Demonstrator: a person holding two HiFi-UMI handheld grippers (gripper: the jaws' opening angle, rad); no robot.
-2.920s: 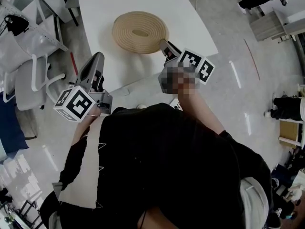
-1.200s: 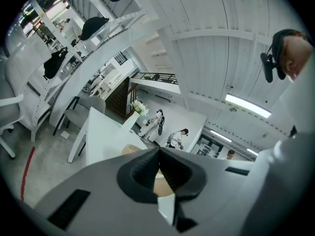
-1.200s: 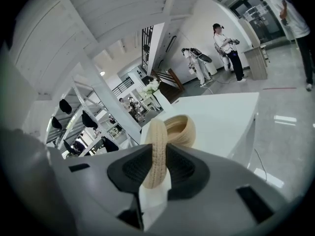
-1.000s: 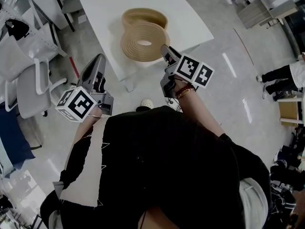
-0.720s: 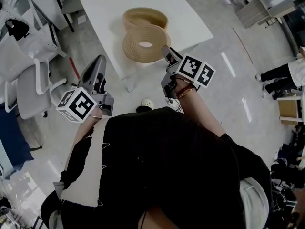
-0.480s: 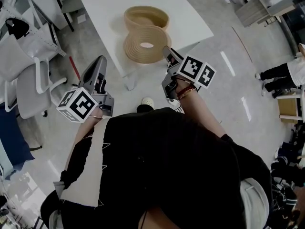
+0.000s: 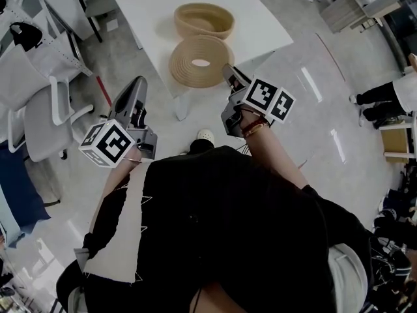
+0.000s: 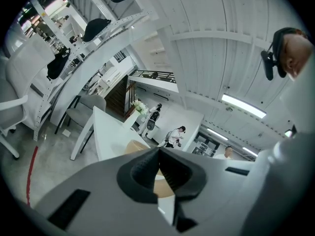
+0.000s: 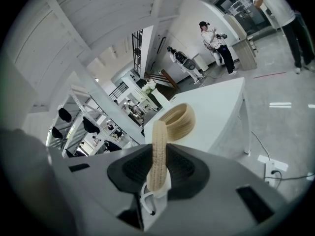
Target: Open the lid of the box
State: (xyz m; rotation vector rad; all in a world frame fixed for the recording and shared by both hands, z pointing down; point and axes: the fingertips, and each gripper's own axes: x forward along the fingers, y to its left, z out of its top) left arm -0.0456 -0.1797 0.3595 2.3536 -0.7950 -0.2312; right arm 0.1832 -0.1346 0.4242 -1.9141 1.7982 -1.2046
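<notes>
Woven lid (image 7: 186, 67): off the box, a flat coiled ring with a hole in its middle. It lies face-up by the near edge of the table, just beside the box and not overlapping it.
Box (image 7: 202, 32): sitting open on the white table (image 7: 150, 5), farther from the person than the lid, hollow inside fully on show.
Right tongs (image 7: 227, 71): pinching the lid's near rim. In the right gripper view the rim runs edge-on between the dark pads (image 9: 140, 168), gripped from both sides.
Left tongs (image 7: 136, 87): pressed together with nothing in them, held low over the floor (image 7: 313, 109) to the left of the table, well apart from lid and box.
Change since nearly three seconds back: then the lid sat squarely on the box, one round shape on the table. Now there are two.
Change over the last second: the lid was covering the box's near half, and it has come steadily toward the person until the whole mouth is uncovered.
Unchanged: the left tongs are in the same spot and just as closed. The right tongs have kept the same grip on the rim throughout.
Contact with the table: can't tell whether the lid touches the top or hangs just above it.
Surroundings: white chair (image 7: 45, 109) off to the left, a shoe (image 7: 206, 136) on the floor near the table edge, people (image 7: 384, 96) standing far off in the room.
</notes>
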